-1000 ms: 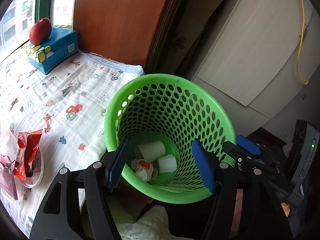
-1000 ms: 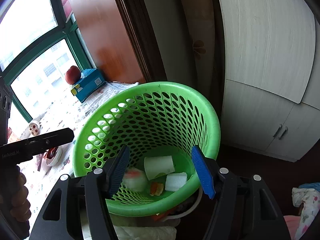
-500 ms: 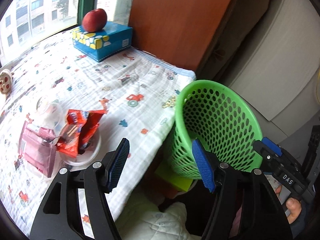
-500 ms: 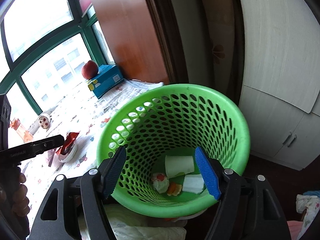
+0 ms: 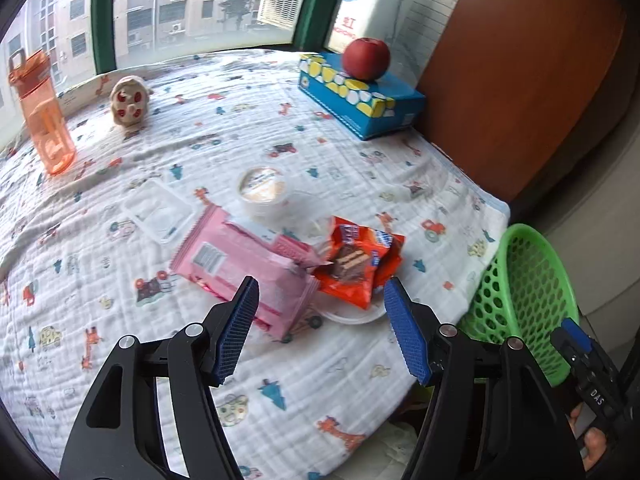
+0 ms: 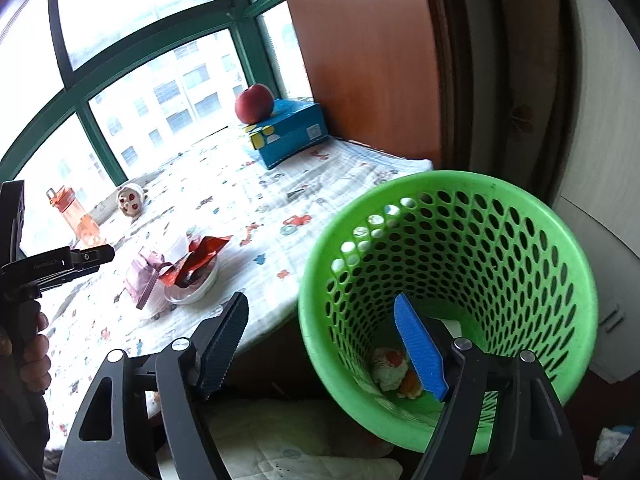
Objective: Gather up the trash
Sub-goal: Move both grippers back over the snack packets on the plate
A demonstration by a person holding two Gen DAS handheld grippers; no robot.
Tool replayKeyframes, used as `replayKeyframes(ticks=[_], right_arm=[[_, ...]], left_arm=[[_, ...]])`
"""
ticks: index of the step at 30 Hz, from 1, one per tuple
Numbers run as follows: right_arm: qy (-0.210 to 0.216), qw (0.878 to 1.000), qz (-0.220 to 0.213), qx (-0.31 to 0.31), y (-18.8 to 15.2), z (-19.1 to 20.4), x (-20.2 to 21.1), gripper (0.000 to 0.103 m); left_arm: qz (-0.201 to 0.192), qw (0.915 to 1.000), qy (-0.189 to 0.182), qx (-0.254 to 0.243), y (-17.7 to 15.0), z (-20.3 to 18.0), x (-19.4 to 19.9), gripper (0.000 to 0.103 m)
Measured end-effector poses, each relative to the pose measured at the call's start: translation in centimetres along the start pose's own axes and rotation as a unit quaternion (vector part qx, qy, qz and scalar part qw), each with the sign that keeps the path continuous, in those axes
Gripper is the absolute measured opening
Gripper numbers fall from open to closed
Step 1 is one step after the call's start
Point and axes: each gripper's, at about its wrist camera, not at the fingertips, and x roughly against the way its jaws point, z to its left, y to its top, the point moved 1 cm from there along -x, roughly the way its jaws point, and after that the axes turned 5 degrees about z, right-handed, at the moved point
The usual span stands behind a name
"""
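Left claw (image 5: 320, 328) is spread wide with nothing between its blue pads, tilted down over the near edge of the surface (image 5: 120, 320), aimed right at the trash pile. Just past its tips sits a pink packet (image 5: 240, 264) with an orange-red snack wrapper (image 5: 360, 264) touching its right side, the wrapper resting in a shallow white bowl (image 5: 352, 314). Right claw (image 6: 320, 344) is empty too and its jaws are opening; it's angled down with the left finger over the surface edge and the right finger inside the green basket (image 6: 500, 216), which stands off the right end of the surface. Only the right view looks into the basket: a crumpled white wad with red on it (image 6: 386, 366) and an orange scrap (image 6: 410, 388) lie at the bottom. That view also catches the left claw from the side at far left, with the person's fingers on its grip. The left view gives the rest of the surface: a clear plastic lid (image 5: 158, 212) and a round sealed cup (image 5: 262, 190) just beyond the packet, an orange bottle (image 5: 42, 116) and a little round toy (image 5: 129, 100) far left, and a blue tissue box (image 5: 360, 100) with an apple (image 5: 367, 58) on top, far right. The surface is covered in a white cloth with cartoon prints, green-framed windows behind it, a brown wooden panel to the right.
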Motion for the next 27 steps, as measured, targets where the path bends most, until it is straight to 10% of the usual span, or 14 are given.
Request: replayKeyframes(ticks=[13,27], right_arm=[[0.083,0.990,0.025,0.108,2.7,10.0,-4.3,0.083],[0.165,0.948,0.090,0.255,3.9,20.8,-10.2,0.087]], left_arm=[[-0.007,0.9959,0.049,0.077,-1.6,9.6,1.8,0.065],[-0.005,0.9899,0.056,0.130,-3.6,14.9,2.5,0.065]])
